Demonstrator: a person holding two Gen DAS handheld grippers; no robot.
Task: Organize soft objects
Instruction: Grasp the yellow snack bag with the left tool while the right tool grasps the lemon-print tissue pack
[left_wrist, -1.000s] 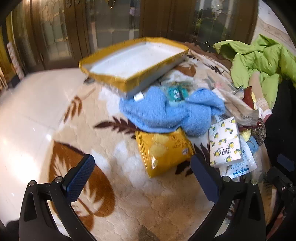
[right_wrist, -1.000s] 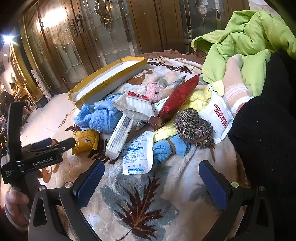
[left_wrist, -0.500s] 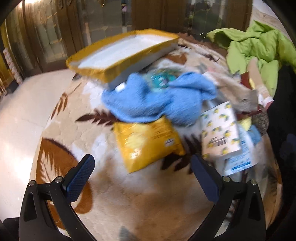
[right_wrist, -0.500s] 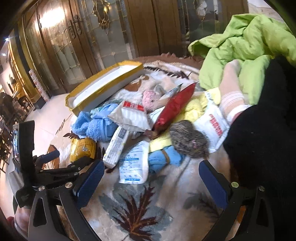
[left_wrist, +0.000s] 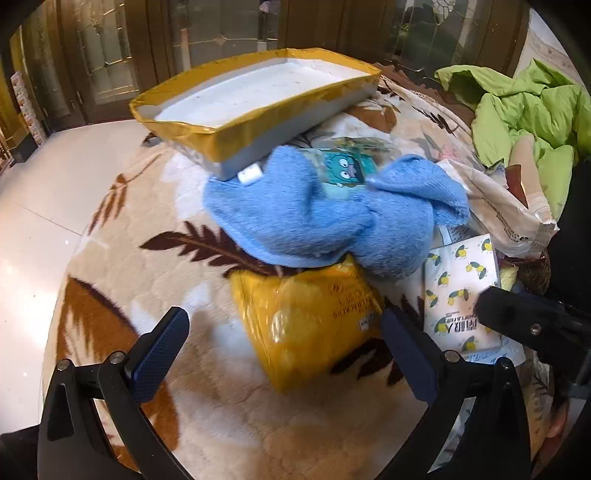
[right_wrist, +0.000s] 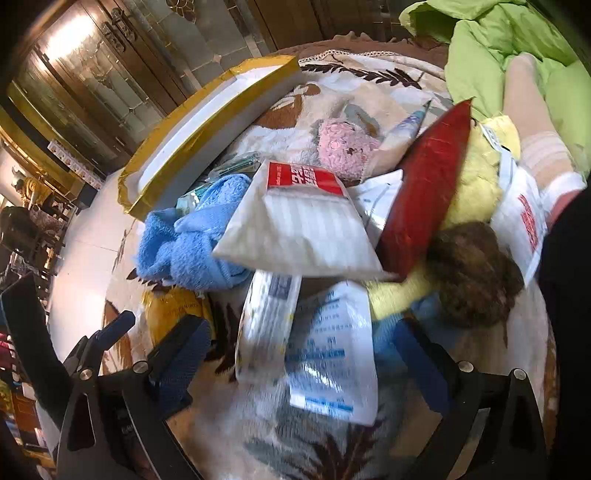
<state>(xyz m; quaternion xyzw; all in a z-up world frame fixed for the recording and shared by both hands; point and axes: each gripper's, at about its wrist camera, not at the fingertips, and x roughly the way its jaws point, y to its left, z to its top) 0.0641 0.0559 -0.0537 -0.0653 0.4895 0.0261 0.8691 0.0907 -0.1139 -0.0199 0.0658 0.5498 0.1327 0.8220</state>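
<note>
We see the left hand-held gripper (left_wrist: 282, 345) released, fingers spread over the yellow packet (left_wrist: 306, 321) on the leaf-patterned blanket (left_wrist: 155, 229); blue towel (left_wrist: 317, 221) lies just beyond, touching the packet; right hand-held gripper (right_wrist: 299, 354) likewise released above the white pouch (right_wrist: 328, 350).

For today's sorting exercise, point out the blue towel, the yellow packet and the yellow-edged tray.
blue towel (left_wrist: 325, 225), left wrist view, middle of its fluffy bulk.
yellow packet (left_wrist: 306, 325), left wrist view, centre of its wrapper.
yellow-edged tray (left_wrist: 207, 142), left wrist view, near taped rim.
</note>
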